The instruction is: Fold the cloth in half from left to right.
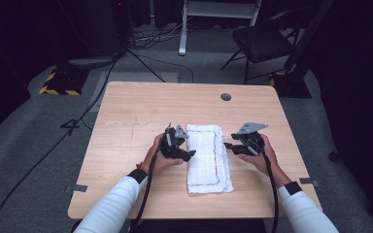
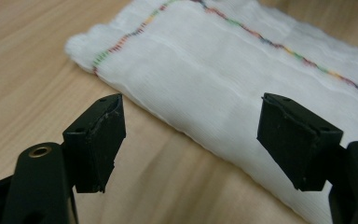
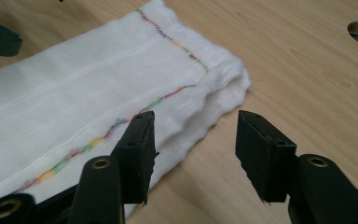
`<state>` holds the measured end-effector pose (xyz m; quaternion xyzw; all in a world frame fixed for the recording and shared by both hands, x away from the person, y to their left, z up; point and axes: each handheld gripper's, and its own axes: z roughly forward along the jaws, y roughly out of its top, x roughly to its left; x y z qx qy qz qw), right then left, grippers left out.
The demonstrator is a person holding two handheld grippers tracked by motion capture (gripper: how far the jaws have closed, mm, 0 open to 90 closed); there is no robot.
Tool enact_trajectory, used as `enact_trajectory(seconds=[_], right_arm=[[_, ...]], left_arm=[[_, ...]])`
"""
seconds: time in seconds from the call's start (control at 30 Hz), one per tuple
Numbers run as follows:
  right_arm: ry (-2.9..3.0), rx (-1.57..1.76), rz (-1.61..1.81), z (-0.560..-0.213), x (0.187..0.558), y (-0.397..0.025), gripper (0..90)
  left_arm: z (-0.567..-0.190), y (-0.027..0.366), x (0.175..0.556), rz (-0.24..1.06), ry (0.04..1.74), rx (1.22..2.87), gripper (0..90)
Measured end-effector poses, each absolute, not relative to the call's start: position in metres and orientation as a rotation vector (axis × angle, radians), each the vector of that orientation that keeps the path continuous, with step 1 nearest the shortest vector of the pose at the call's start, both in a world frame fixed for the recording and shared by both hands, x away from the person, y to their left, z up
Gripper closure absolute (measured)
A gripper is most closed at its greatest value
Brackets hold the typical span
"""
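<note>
A white folded cloth (image 1: pixel 208 158) with a multicoloured stitched line lies lengthwise in the middle of the wooden table (image 1: pixel 141 107). My left gripper (image 1: pixel 188 145) sits at the cloth's left edge, open, with nothing between its jaws. In the left gripper view the cloth (image 2: pixel 223 70) lies just beyond the left gripper (image 2: pixel 191 135). My right gripper (image 1: pixel 229 145) is at the cloth's right edge, also open. In the right gripper view the right gripper (image 3: pixel 193 149) straddles the folded edge of the cloth (image 3: pixel 84 102), one jaw over the cloth and one over bare wood.
A round cable hole (image 1: pixel 226 96) is set in the table's far right part. Behind the table stand a black chair (image 1: pixel 262 41) and a white stand (image 1: pixel 184 29). Cables run over the grey floor (image 1: pixel 39 141) at left.
</note>
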<state>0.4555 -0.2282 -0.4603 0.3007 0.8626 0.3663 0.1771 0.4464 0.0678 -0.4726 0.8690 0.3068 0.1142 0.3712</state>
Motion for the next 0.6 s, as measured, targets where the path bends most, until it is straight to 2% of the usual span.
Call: enact_trajectory(seconds=[0.2, 0.33, 0.6], right_arm=[[2.437, 0.874, 1.014, -0.465, 0.483, -0.212, 51.3], [2.435, 0.883, 1.028, -0.466, 0.495, -0.203, 54.8], [2.433, 0.935, 0.950, -0.476, 0.519, -0.193, 53.4]], left_arm=[[-0.475, 0.066, 0.480, 0.346, 0.875, 2.191, 25.2], [-0.482, 0.065, 0.498, 0.332, 0.928, 2.196, 25.2], [-0.490, 0.056, 0.517, 0.337, 1.007, 2.200, 23.6]])
